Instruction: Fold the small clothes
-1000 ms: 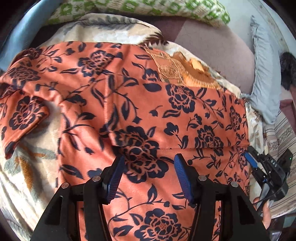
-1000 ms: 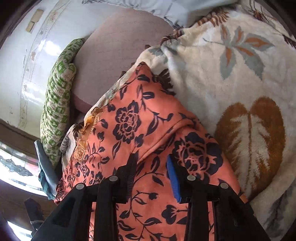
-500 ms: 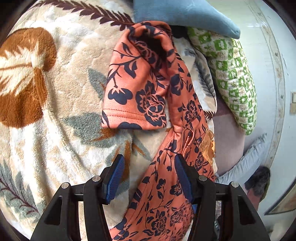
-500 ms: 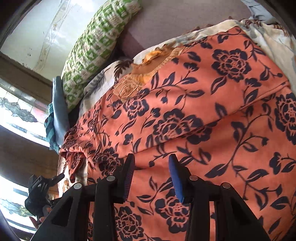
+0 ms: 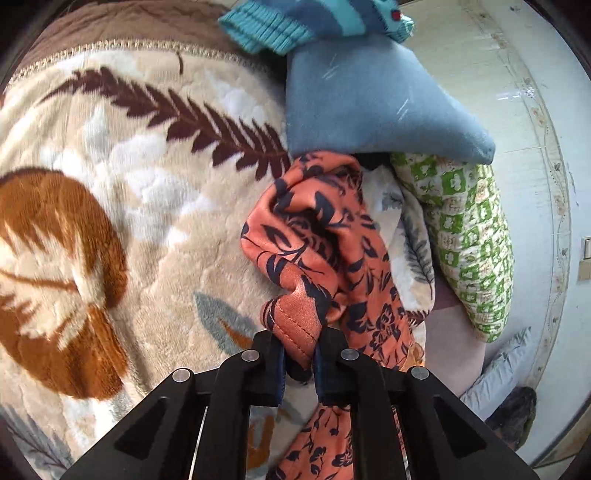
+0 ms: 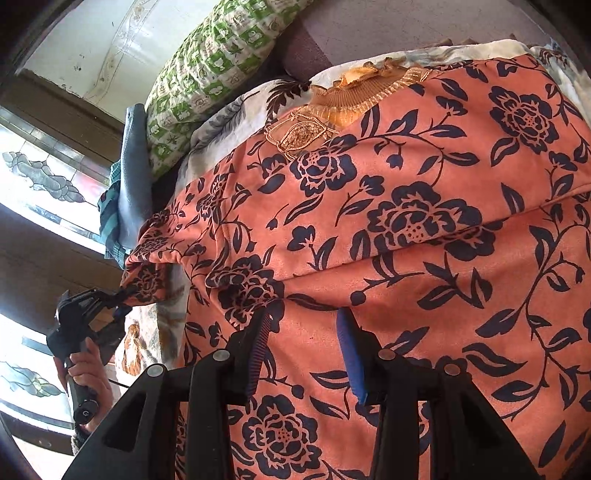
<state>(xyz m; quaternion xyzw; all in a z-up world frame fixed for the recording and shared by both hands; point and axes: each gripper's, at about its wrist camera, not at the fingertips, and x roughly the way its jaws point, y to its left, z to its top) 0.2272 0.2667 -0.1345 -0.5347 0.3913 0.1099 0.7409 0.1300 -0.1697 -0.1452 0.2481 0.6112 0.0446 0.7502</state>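
Note:
An orange garment with dark blue flowers [image 6: 424, 229] lies spread on a leaf-patterned blanket [image 5: 122, 206]; its gold collar [image 6: 354, 96] is at the far end. My left gripper [image 5: 298, 356] is shut on the hemmed cuff of the garment's sleeve [image 5: 317, 236], which bunches up ahead of the fingers. In the right wrist view the left gripper [image 6: 110, 299] shows at the left, gripping that sleeve end. My right gripper [image 6: 303, 350] is open, hovering just above the garment's body, holding nothing.
A blue-grey cushion [image 5: 369, 99] with a striped teal knit [image 5: 314, 22] on it lies beyond the sleeve. A green-checked pillow [image 5: 469, 236] lies by the white wall [image 5: 524, 110]. A window [image 6: 40, 192] is at the left.
My left gripper moved forward to the sleeve cuff and shut on it. My right gripper stayed open over the garment's body, shifting slightly.

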